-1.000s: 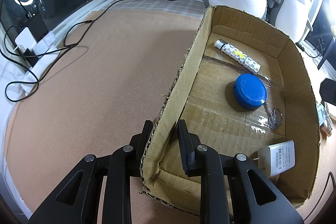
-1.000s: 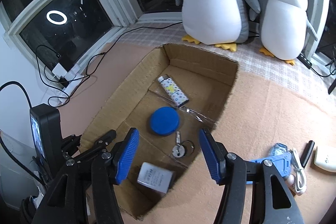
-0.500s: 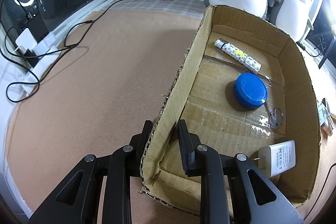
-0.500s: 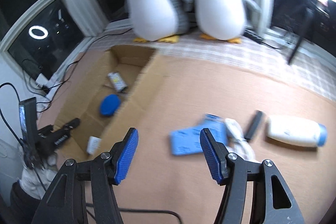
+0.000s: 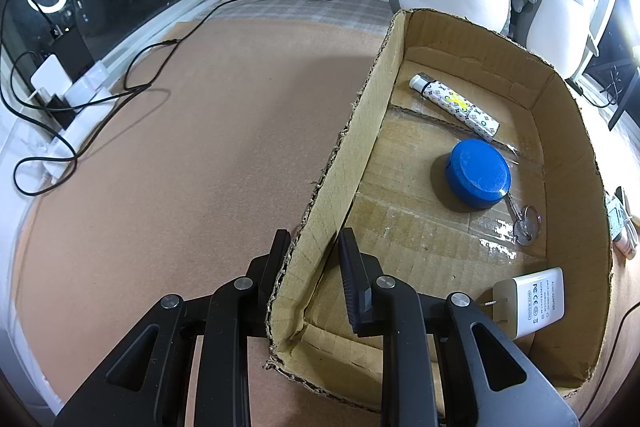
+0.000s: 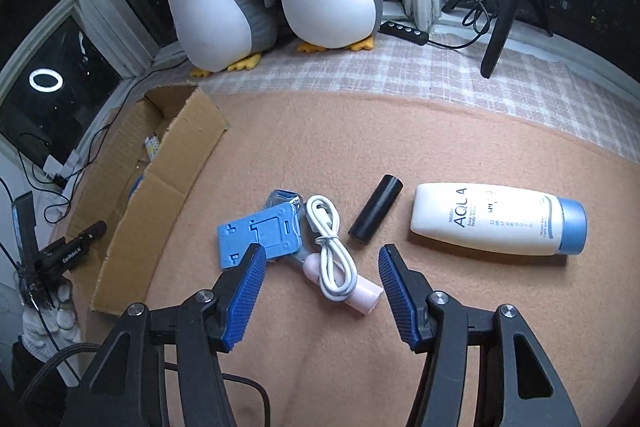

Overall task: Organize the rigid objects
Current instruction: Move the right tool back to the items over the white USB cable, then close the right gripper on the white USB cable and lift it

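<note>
I see a matt corrugated cardboard box (image 5: 472,235) with rough torn edges and glossy tape strips, a smooth blue plastic puck (image 5: 478,173), a shiny metal key ring (image 5: 527,225), and a glossy white plastic bottle (image 6: 496,219) on the felt-like desk (image 6: 400,147).

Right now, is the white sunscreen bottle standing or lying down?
Lying down. The white sunscreen bottle rests on its side on the tan mat, blue cap pointing right, label text running sideways, outside the cardboard box.

Bare mat (image 6: 320,155) lies open between the cardboard box (image 6: 160,195) and the white bottle (image 6: 496,223). Nearer in, the blue plate (image 6: 260,235), white cable (image 6: 332,247) and black tube (image 6: 374,213) crowd together (cable draped over a pink tube (image 6: 362,293)).
</note>
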